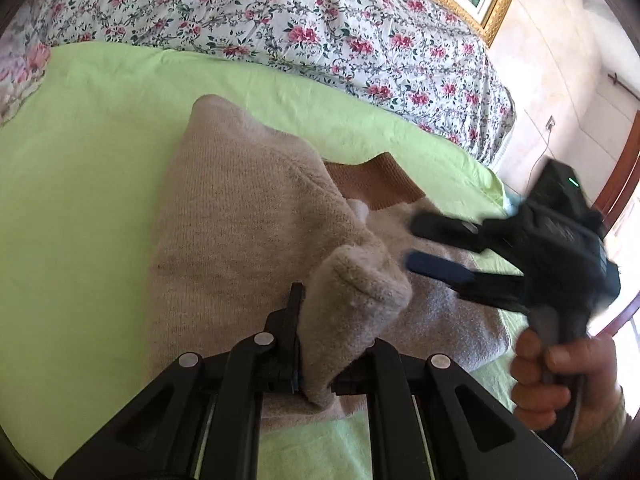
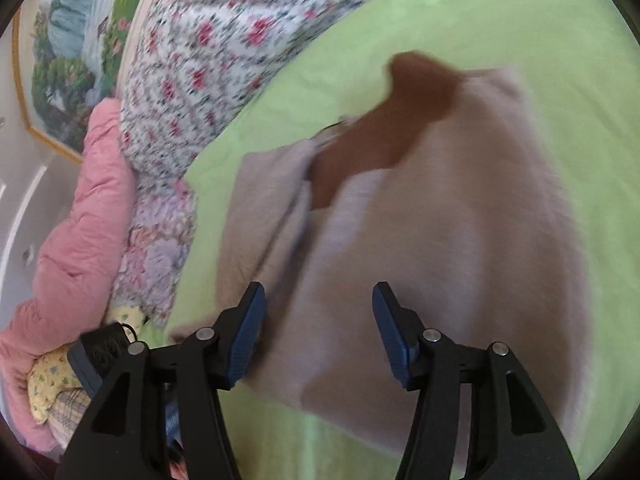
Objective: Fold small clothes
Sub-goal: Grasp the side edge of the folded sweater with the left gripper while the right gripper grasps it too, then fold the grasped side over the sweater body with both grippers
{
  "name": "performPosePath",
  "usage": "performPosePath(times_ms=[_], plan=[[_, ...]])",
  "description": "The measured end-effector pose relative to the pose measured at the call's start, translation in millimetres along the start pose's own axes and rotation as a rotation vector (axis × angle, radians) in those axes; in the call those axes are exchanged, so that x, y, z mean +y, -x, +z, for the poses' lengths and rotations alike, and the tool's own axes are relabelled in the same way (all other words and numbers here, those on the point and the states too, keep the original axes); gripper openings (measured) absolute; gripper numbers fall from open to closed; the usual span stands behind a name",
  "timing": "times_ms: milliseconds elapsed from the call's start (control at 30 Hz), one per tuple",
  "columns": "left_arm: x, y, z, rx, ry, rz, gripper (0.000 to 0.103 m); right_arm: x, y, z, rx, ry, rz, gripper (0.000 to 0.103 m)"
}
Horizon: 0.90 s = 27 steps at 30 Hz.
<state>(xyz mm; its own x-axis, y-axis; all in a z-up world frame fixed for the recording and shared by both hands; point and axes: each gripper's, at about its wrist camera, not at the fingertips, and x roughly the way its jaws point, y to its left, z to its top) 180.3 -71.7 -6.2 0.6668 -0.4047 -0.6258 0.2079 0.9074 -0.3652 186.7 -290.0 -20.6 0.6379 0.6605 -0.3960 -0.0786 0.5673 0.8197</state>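
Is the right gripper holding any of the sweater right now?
No: the right gripper is open, its blue pads spread apart above the beige sweater with nothing between them.

Both pictures are bright, lit by soft daylight. In the left wrist view the light enters from the right edge, where the wall (image 1: 560,76) is washed out. The sweater (image 1: 240,216) is sharp there, but the right gripper (image 1: 424,244) is smeared by motion. The right wrist view is blurred all over, mostly the sweater (image 2: 440,220). Fisheye bends the edges, and the corners are black.
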Motion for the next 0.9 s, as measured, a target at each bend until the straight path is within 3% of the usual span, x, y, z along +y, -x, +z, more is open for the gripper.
performPosePath(times_ms=[200,333,400,433,467,633,700,767,900], plan=[[5,8,0,0.0,-0.005,-0.008,0.007,19,-68,33,0.116,0.001,0.098,0.058],[1,9,-2,0.002,-0.033,0.012,0.007,27,-103,52,0.155,0.025,0.088,0.057],[-2,11,0,-0.001,-0.037,0.011,0.007,29,-108,61,0.151,0.035,0.094,0.035],[-5,13,2,-0.006,-0.039,0.006,0.007,31,-105,65,0.146,0.037,0.097,0.025],[-9,16,5,-0.012,-0.041,-0.006,0.007,33,-101,68,0.139,0.044,0.099,0.022],[-60,20,19,-0.038,-0.113,-0.102,0.008,61,-35,77,0.025,0.176,0.116,0.019],[-83,12,18,-0.03,-0.133,-0.129,0.008,63,-4,79,-0.02,0.231,0.081,0.019],[-102,-1,14,-0.015,-0.149,-0.147,0.008,51,20,79,-0.048,0.251,0.029,0.019],[-129,-41,-6,0.061,-0.184,-0.144,0.008,-5,43,81,-0.048,0.167,-0.048,0.019]])
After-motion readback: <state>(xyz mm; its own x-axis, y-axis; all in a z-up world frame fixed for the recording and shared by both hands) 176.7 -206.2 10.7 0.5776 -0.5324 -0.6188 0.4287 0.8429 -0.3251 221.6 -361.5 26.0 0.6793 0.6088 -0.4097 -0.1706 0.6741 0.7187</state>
